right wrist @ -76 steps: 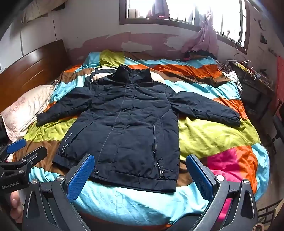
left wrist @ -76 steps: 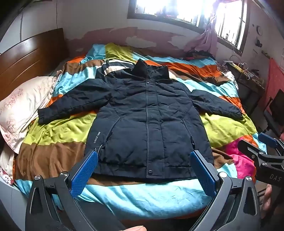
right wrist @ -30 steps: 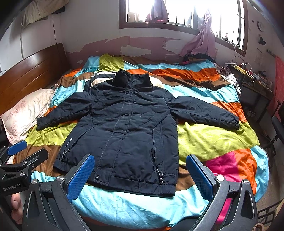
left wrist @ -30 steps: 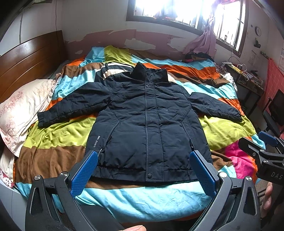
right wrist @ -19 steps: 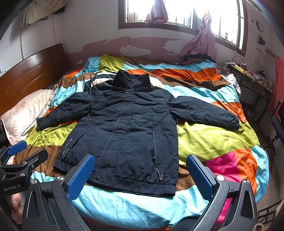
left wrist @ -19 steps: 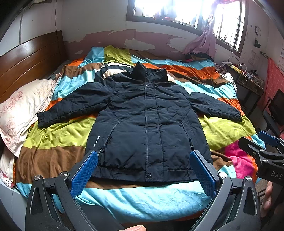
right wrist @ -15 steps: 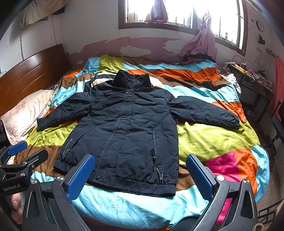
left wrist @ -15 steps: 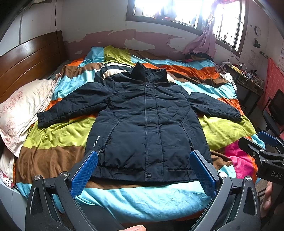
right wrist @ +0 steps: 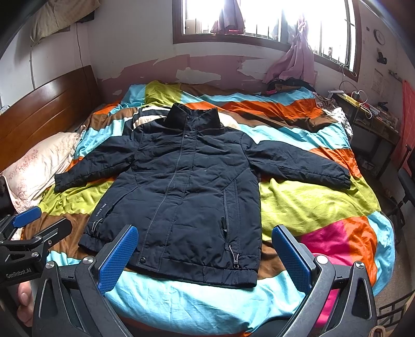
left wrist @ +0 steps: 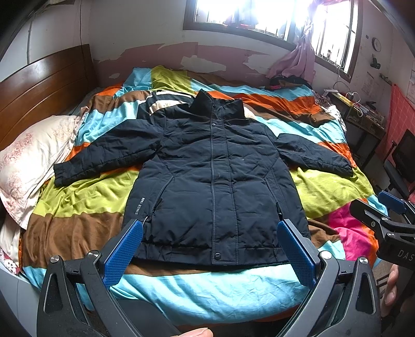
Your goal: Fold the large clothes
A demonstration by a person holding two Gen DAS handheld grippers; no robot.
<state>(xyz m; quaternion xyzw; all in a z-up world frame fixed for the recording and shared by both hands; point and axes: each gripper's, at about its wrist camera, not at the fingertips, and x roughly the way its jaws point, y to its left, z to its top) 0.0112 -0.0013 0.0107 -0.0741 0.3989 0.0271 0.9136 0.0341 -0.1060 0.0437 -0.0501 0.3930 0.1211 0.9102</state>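
Both grippers hover wide and empty short of the bed's near edge, left gripper (left wrist: 210, 233) then right gripper (right wrist: 205, 239), over the dark jacket (left wrist: 215, 176) spread flat, front up. Best start: pinch each cuff, fold sleeves inward across the chest. Striped quilt (left wrist: 85, 197), pillow (left wrist: 33, 160) left, bright window (right wrist: 259, 18) behind.

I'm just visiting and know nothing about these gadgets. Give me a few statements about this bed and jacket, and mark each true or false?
1. The dark jacket lies spread flat, sleeves out. True.
2. The left gripper is clamped on the hem. False: it is open, holding nothing.
3. A pillow lies beside the headboard. True.
4. The jacket front is unzipped open. False: it is closed.
5. The right gripper is open. True.
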